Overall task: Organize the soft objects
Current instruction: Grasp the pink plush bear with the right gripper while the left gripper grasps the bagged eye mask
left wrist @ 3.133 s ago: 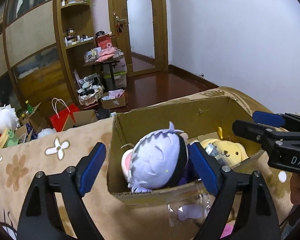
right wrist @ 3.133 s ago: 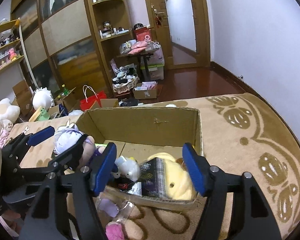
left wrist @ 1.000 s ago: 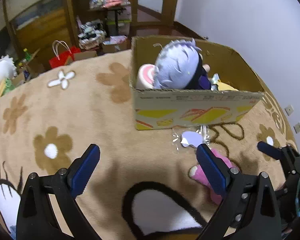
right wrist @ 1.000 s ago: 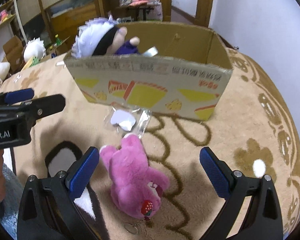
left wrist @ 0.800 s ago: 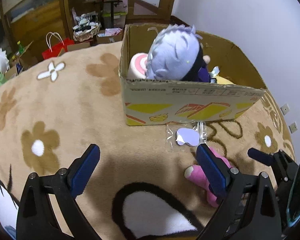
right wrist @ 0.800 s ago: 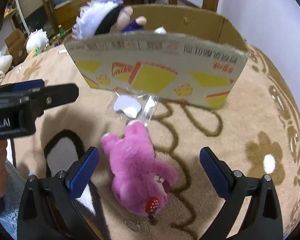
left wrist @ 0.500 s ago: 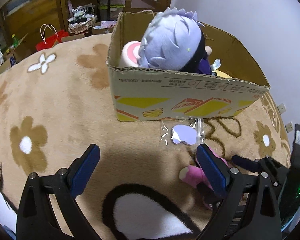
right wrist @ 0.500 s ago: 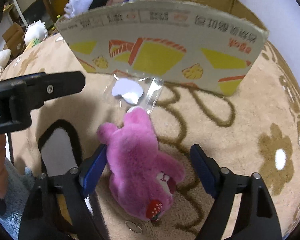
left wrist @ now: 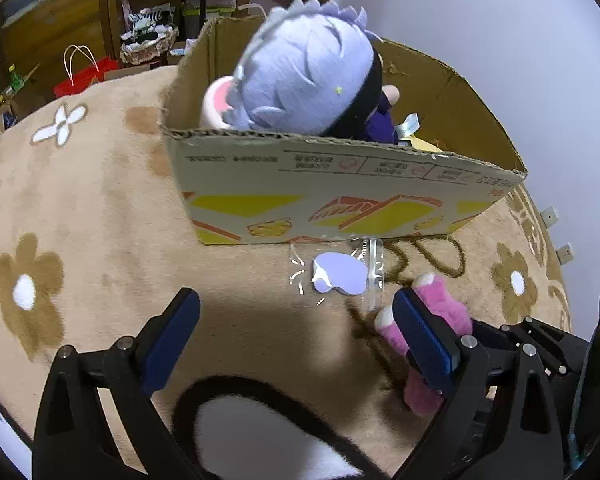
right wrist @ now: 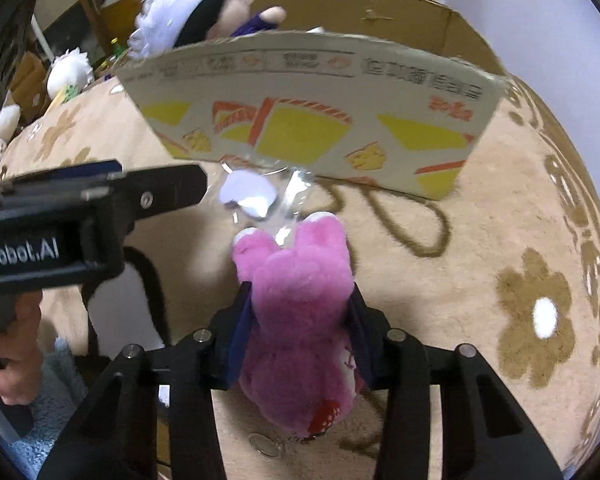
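The right gripper [right wrist: 298, 330] points steeply down at the blanket [right wrist: 480, 264], and its jaws have just been closing; their blue pads [right wrist: 240, 332] now press into both flanks of a pink plush bear [right wrist: 296, 300], which lies on its back on the blanket with its feet toward the cardboard box [right wrist: 312, 120]. A key ring [right wrist: 262, 446] sits at the bear's head end, nearest the camera. The left gripper [left wrist: 296, 340] also tilts down, hovering over bare blanket in front of the box with its two fingers [left wrist: 172, 332] wide apart and nothing between them. In the right wrist view it reaches in from the left edge, and a hand [right wrist: 14, 344] grips its handle.

One box stands on the blanket, open at the top, its near wall printed with yellow and orange shapes. One large plush doll with pale lilac hair [left wrist: 304, 80] sticks up above the box's left end, and a bit of yellow plush [left wrist: 422, 145] shows behind it. One clear plastic bag holding a lilac heart-shaped piece [left wrist: 340, 276] lies flat between the box's near wall and the bear's feet, touching both. There is one pink bear in all, just right of the left gripper's right finger in the left wrist view.
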Motion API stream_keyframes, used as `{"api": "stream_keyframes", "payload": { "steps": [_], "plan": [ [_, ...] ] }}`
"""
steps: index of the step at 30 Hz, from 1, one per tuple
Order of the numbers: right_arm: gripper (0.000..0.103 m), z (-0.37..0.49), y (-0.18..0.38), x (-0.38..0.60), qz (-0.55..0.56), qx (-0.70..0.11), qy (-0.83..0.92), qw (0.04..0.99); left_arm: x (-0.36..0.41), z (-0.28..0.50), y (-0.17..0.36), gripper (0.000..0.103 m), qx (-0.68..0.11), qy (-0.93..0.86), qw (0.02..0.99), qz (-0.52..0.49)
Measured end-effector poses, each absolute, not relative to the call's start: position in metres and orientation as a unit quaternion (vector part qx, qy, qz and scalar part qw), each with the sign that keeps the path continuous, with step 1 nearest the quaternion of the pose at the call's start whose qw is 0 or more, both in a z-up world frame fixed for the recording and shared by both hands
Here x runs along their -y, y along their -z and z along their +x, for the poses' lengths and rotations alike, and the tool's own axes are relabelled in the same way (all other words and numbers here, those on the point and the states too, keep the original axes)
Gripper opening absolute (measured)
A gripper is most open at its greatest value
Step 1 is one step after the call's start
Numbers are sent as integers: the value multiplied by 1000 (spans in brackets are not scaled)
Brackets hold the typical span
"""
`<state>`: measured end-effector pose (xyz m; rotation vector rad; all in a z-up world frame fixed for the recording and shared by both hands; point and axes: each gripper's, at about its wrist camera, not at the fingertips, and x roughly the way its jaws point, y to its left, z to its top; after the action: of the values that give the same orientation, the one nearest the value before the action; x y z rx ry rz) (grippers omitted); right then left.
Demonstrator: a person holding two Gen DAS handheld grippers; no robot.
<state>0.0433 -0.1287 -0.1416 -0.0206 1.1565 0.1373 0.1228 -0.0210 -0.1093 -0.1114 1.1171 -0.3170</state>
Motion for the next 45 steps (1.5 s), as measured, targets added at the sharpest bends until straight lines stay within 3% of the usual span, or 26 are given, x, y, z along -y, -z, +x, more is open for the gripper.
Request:
{"api": "stream_keyframes", "payload": {
  "steps": [21, 37, 43, 45],
  "plan": [
    [46, 60, 131, 171, -33, -544, 15, 839, 59, 148, 152, 96, -558, 183, 808, -46],
    [46, 65, 138, 185, -12, -561, 35, 827, 100, 147, 166, 96, -542, 159, 823, 55],
    [46, 64, 132, 184, -15, -551, 29, 834, 91, 136, 164, 76, -543, 146, 825, 57],
    [46, 63, 129, 183, -14, -546, 27, 837, 90, 134, 162, 73, -544, 146, 824, 54]
  ]
}}
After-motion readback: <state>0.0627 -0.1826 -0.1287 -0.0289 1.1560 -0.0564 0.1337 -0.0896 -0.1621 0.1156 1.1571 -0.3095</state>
